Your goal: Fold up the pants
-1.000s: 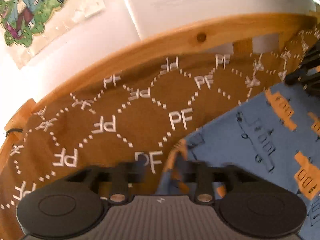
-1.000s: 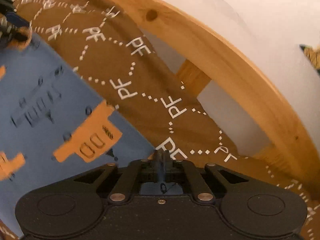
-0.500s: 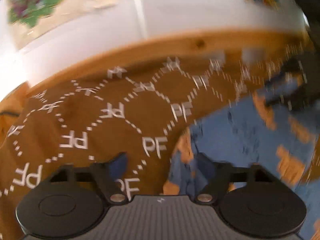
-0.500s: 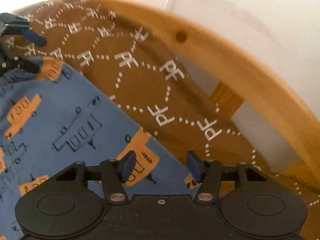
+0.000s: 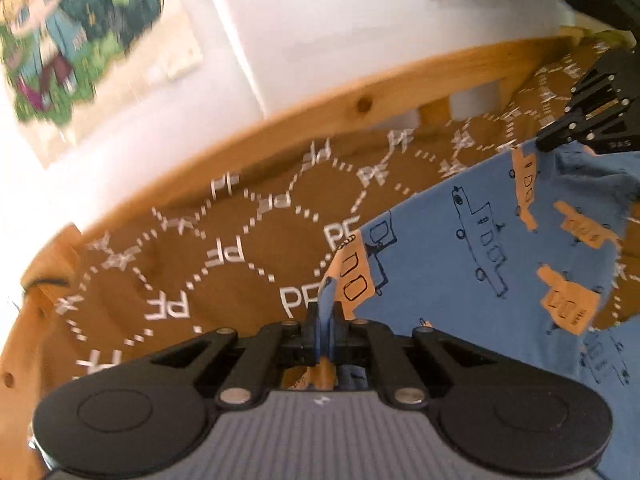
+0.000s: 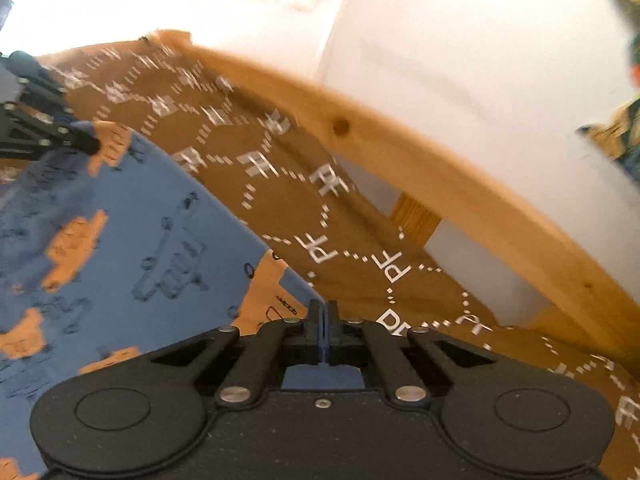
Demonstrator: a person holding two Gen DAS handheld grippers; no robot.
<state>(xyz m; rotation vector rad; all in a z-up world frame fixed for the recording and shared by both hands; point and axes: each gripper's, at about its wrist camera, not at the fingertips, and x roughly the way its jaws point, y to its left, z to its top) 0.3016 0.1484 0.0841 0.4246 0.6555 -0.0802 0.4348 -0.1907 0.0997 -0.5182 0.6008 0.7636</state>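
Pants [image 5: 472, 264]: blue, printed, spread on brown-covered bed [image 5: 224, 256]. Soft, light, limp; best pinched at edge corners. Left gripper [image 5: 325, 322] just closed on one corner; right gripper [image 6: 322, 320] just closed on the other.

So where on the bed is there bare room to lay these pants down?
Bare brown cover lies between the wooden rail and the blue pants' edge. It is crowded where the left gripper and the right gripper hold the pants.
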